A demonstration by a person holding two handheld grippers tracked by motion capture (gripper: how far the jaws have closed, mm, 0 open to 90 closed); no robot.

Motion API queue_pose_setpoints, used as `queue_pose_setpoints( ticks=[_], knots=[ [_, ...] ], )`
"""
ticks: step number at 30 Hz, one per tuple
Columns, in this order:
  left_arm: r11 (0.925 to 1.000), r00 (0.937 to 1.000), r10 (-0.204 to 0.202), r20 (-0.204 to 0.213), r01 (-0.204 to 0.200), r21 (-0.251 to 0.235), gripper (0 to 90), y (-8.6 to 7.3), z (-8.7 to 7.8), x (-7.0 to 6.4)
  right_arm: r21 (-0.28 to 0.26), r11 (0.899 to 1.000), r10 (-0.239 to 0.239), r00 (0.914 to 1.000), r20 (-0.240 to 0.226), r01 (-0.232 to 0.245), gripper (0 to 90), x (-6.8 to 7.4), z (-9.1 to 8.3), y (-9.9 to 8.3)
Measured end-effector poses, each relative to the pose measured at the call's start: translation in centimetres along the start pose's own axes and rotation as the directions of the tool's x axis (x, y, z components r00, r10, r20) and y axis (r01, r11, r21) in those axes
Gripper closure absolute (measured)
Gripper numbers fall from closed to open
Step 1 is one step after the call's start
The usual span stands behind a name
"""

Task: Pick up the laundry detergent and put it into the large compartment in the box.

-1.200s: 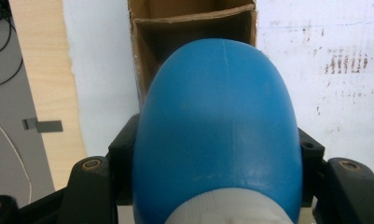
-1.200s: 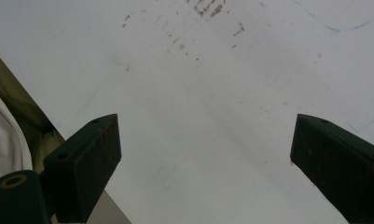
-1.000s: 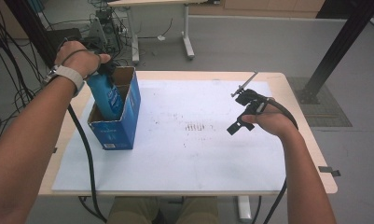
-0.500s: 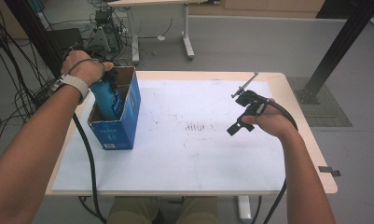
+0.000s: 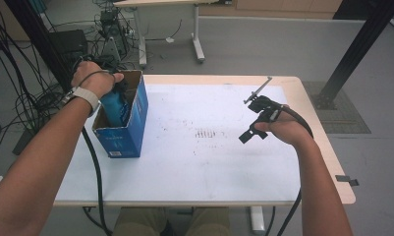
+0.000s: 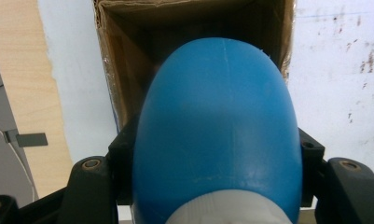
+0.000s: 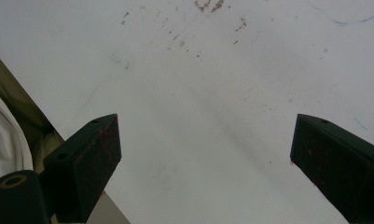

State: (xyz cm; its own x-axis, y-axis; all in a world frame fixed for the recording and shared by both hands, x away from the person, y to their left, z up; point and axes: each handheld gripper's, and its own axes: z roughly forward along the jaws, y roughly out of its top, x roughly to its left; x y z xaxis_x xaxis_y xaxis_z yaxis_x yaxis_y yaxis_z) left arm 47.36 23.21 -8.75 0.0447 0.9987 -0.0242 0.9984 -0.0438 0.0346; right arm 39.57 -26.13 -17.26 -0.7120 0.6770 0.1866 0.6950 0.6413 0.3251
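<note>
Two grippers are seen over the table (image 5: 194,182) here. The left gripper (image 6: 217,163) is clamped on a blue bottle (image 6: 217,126), with one black jaw pressed against each side of it. In the left gripper view the bottle's rounded blue body is pointed into the open top of a cardboard box (image 6: 124,70), and a white band can be made out at the bottom edge of that view, though what it is can't really be told.

From the high view, the bottle (image 5: 117,105) is held partly down inside the box (image 5: 130,132), which is blue on the outside and stood near the left end of the table. The person's left hand (image 5: 94,78) is wrapped over the gripper just above the box's rim, so the gripper itself is mostly covered there. A watch with a light strap is worn on that wrist.

The right gripper (image 5: 253,120) is held well apart from the box, above the right half of the white tabletop. Its jaws are spread wide with nothing between them; in the right gripper view only the scuffed, speckled white surface (image 7: 208,102) is seen between them.
</note>
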Motion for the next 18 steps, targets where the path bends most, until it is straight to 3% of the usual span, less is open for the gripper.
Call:
queue_pose_setpoints(
  ticks=[18],
  knots=[
    [0.9997, 1.0000, 0.009, -0.001, -0.009, 0.021, 38.3, 0.4, 2.5, -0.1, 0.002, 1.000, 0.014, 0.9999, -0.005, -0.014, 8.3, -0.5, 0.4, -0.6]
  ],
)
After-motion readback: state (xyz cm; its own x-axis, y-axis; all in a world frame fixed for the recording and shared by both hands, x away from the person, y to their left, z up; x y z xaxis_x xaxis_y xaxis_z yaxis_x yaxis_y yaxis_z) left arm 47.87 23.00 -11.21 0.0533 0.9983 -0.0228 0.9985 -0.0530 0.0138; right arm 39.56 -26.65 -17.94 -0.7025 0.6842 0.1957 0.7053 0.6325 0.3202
